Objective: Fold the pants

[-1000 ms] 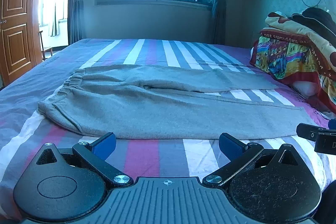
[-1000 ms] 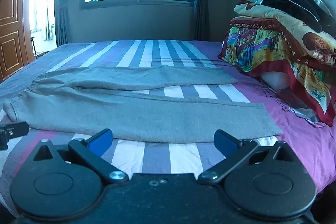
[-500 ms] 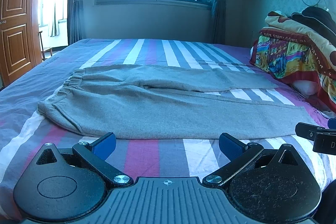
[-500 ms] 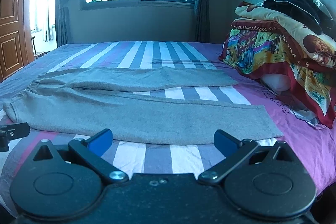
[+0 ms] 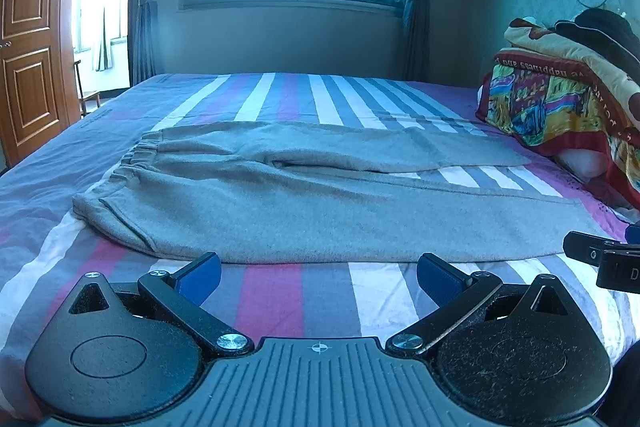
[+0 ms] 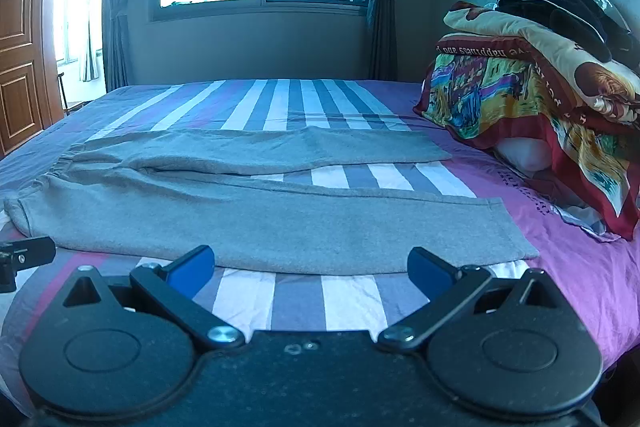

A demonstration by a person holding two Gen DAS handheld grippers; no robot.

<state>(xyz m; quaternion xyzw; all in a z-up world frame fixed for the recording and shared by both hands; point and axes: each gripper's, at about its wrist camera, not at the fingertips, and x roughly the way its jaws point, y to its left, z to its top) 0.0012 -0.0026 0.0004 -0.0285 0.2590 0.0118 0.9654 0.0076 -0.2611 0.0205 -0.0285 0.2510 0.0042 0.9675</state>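
Little has moved since a second ago: right gripper (image 6: 311, 269) tilted slightly, its view of the pants (image 6: 256, 215) shifted a touch. Left gripper (image 5: 319, 273) unchanged. Both jaws spread wide, holding nothing, poised just short of the near hem. Pants lie flat across the striped bed (image 5: 276, 299), waistband left, legs right. Blankets (image 6: 532, 95) piled far right.

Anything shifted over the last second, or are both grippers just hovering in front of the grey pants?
Almost nothing. The right gripper tipped slightly, so the bed sits a little lower in its view. The left gripper held steady. Both remain open and empty, short of the grey sweatpants, which lie spread flat as before on the striped bed sheet.
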